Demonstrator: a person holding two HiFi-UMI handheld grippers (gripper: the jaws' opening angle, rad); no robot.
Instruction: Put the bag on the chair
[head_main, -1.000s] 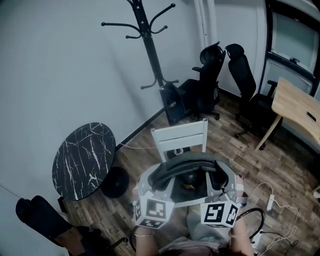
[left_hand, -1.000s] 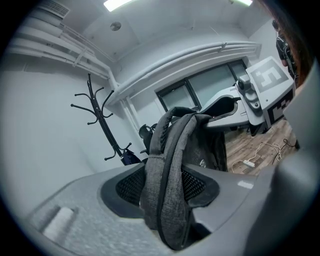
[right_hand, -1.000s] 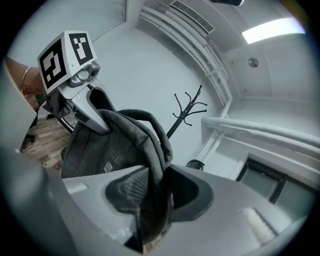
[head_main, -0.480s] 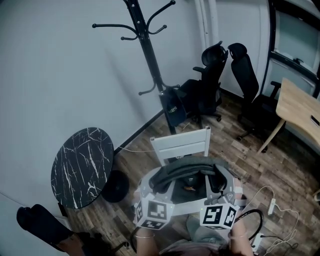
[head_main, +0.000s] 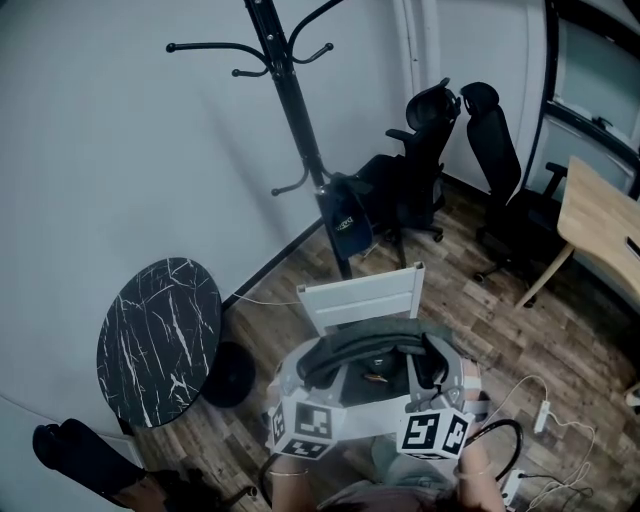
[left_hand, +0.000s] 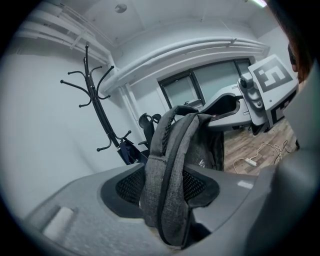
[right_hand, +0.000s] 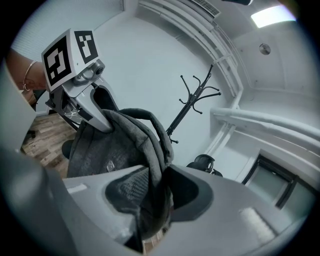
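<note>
A grey backpack (head_main: 372, 362) hangs between my two grippers, just above the seat of a white chair (head_main: 362, 297) whose slatted back stands beyond it. My left gripper (head_main: 305, 375) is shut on one shoulder strap (left_hand: 167, 185), which fills the gap between its jaws. My right gripper (head_main: 445, 378) is shut on the other strap (right_hand: 150, 187). In the left gripper view the bag's body (left_hand: 210, 147) hangs ahead, with the right gripper (left_hand: 255, 95) beyond it. In the right gripper view the left gripper (right_hand: 80, 90) shows above the bag (right_hand: 100, 147). The chair's seat is hidden under the bag.
A black coat stand (head_main: 290, 110) rises behind the chair, with a dark bag (head_main: 345, 215) at its foot. A round black marble table (head_main: 158, 340) stands at the left, two black office chairs (head_main: 430, 150) at the back, a wooden desk (head_main: 605, 225) at the right. Cables and a power strip (head_main: 540, 408) lie on the floor.
Both grippers have carried the bag forward and slightly down over the chair. The coat stand and wall appear nearer. Both grips stay the same.
</note>
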